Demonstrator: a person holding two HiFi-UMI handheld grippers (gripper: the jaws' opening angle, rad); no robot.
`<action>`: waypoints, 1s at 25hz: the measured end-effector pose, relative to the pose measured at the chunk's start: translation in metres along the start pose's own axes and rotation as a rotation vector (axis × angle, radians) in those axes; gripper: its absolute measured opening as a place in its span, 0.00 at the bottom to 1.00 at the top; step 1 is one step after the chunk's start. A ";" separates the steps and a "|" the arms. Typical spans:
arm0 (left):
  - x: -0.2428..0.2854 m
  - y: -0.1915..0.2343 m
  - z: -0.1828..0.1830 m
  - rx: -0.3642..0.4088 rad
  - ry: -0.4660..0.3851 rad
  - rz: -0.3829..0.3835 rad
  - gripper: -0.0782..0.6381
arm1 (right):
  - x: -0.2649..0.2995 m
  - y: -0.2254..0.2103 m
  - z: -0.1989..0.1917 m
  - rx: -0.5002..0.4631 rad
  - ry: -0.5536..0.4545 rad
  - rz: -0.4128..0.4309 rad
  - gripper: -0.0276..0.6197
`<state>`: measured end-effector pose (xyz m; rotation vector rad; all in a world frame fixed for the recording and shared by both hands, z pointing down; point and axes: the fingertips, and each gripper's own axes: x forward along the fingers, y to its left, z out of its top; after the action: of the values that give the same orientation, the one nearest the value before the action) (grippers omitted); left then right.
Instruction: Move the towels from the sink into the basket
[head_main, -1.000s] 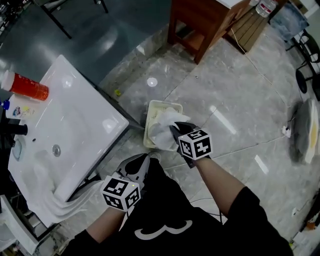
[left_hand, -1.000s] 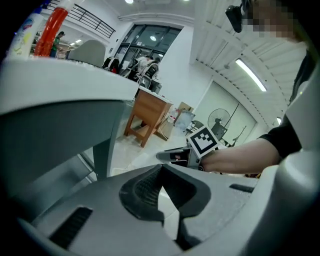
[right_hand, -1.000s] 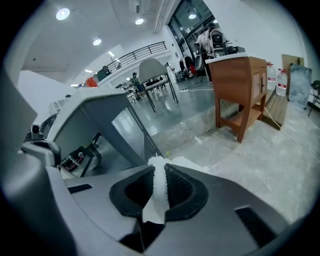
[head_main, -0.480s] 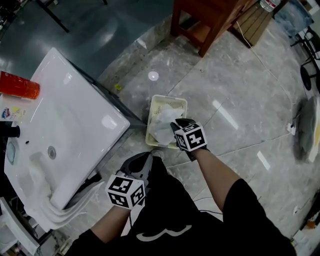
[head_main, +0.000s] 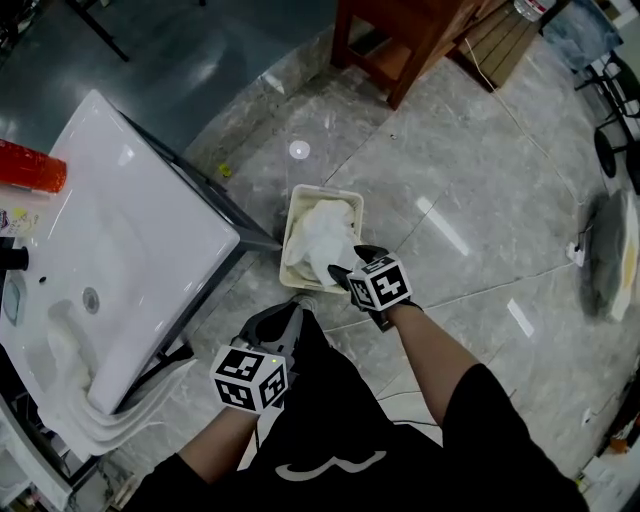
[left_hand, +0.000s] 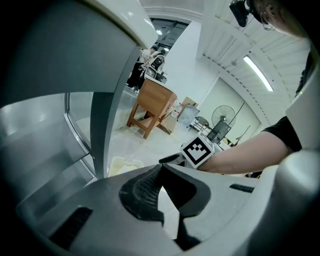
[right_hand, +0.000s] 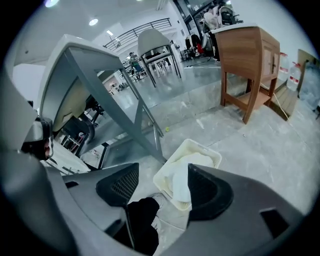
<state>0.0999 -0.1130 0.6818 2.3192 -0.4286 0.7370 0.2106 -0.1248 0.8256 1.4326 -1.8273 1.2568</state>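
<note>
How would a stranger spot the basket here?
Start at the big white sink. On the grey floor off its corner sits the basket, a small cream rectangular tub. Nothing else on the floor there holds a heap of white towel.

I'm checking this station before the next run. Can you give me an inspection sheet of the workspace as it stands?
Surface: grey tile floor; white rectangular ceramic sink on a grey metal frame.
Job's things: white towels draped in the sink and over its near edge; one white towel in the cream plastic basket on the floor.
Clutter: orange-red cylindrical bottle lying on the sink's ledge.
Grippers: left claw shut, empty; right claw open over the basket, its jaws have just been opening, nothing held.
Cables: small white block, maybe a plug, at far right; too small to tell.
Surroundings: brown wooden stand; black chairs.
</note>
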 end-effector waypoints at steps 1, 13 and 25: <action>0.000 -0.003 0.000 0.003 0.000 -0.001 0.12 | -0.003 0.001 -0.004 0.008 -0.002 0.009 0.48; -0.055 -0.055 0.045 0.039 -0.080 0.004 0.12 | -0.109 0.060 0.044 -0.046 -0.197 0.079 0.55; -0.218 -0.087 0.121 -0.006 -0.316 0.095 0.12 | -0.279 0.243 0.141 -0.366 -0.422 0.342 0.55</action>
<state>0.0161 -0.1085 0.4313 2.4300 -0.6837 0.4099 0.0960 -0.1107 0.4475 1.2793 -2.5156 0.7306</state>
